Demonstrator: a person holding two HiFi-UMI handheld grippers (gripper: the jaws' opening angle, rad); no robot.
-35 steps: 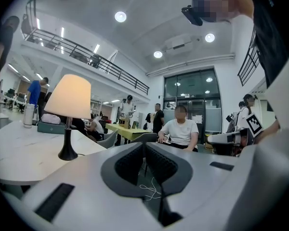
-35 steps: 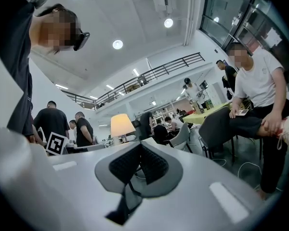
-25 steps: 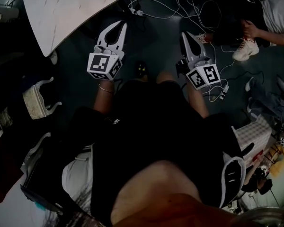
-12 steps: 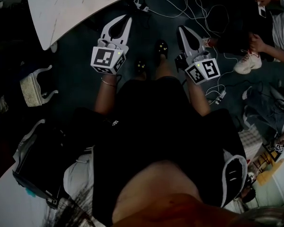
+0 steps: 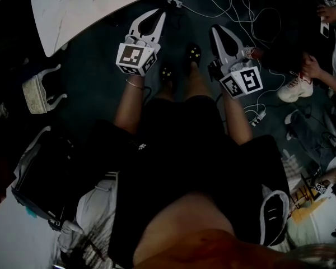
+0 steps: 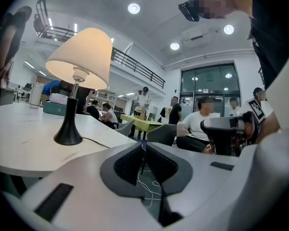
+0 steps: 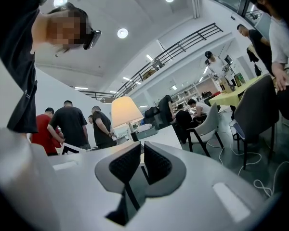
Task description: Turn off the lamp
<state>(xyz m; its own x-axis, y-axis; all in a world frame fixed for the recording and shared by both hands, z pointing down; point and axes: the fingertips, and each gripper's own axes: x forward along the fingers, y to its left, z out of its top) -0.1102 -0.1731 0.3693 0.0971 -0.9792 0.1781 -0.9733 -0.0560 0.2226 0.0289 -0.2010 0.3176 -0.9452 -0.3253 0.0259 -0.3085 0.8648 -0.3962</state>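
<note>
Two hand-held grippers are held out low over a dark floor, and both are closed on nothing. The left gripper (image 5: 162, 14) has its jaws brought together at the tips, and the right gripper (image 5: 215, 29) is likewise shut and empty. The task's thing, a lit table lamp with a cream cone shade, a slim stem and a black flared base (image 6: 79, 57), is stood upright on a white, faintly veined tabletop (image 6: 19, 146). In the left gripper view it is seen large, at about 10 o'clock from the jaws. In the right gripper view it is seen small, at about 11 o'clock just above them, so the left gripper is judged the nearer. Its long axis is vertical. A thin dark cord (image 6: 95, 142) is led from the base toward 4 o'clock, to the table's edge. No switch can be made out on stem, base or cord. A teal box (image 6: 57, 108) is set just behind the base, and a white cylinder (image 6: 36, 95) is placed at 9 o'clock of it. Beyond, a grey chair (image 6: 160, 134) and seated people are seen. The table's curved edge is left between the left gripper and the base. Loose white cables (image 5: 235, 7) are strewn on the floor at 12 o'clock of the right gripper.
</note>
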